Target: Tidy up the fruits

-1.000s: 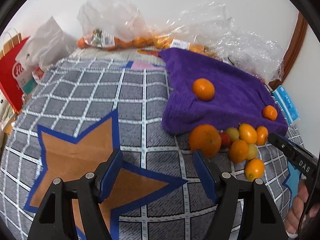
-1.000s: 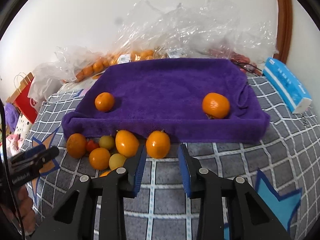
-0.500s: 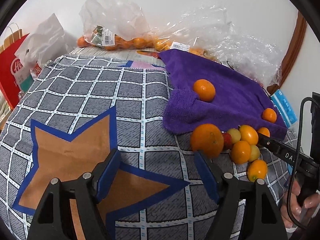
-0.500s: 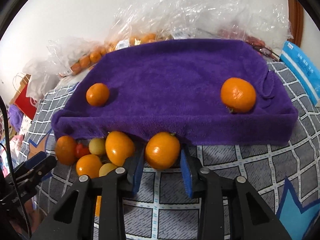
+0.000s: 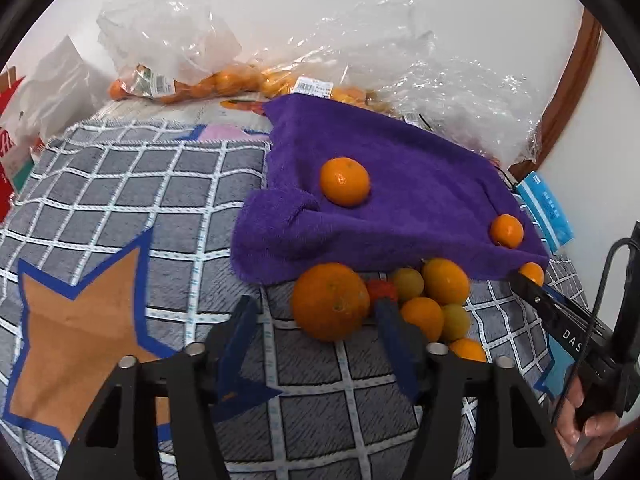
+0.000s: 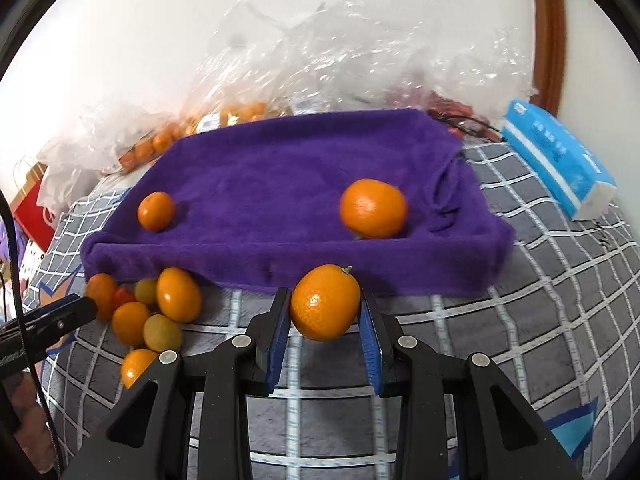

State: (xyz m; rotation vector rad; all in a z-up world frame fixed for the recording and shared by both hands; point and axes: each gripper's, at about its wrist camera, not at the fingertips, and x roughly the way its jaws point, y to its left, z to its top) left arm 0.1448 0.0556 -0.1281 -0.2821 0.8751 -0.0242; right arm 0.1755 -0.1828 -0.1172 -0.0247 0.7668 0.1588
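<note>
Bright, even light; fisheye-bent edges, slight motion blur.

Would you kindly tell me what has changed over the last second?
The right tool moved in around the small orange; it now sits between the pads. The left tool advanced on the big orange, its jaws just closing, not yet gripping. The purple towel and its two oranges stayed put.

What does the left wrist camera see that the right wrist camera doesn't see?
Only the left wrist view: the big brown star on the blanket and the hand gripping the right tongs. Only the right wrist view: the green stem on the small orange between those tongs, and the white end of the blue pack. Both: the purple towel with two oranges on it, and the fruit pile in front of it.
</note>
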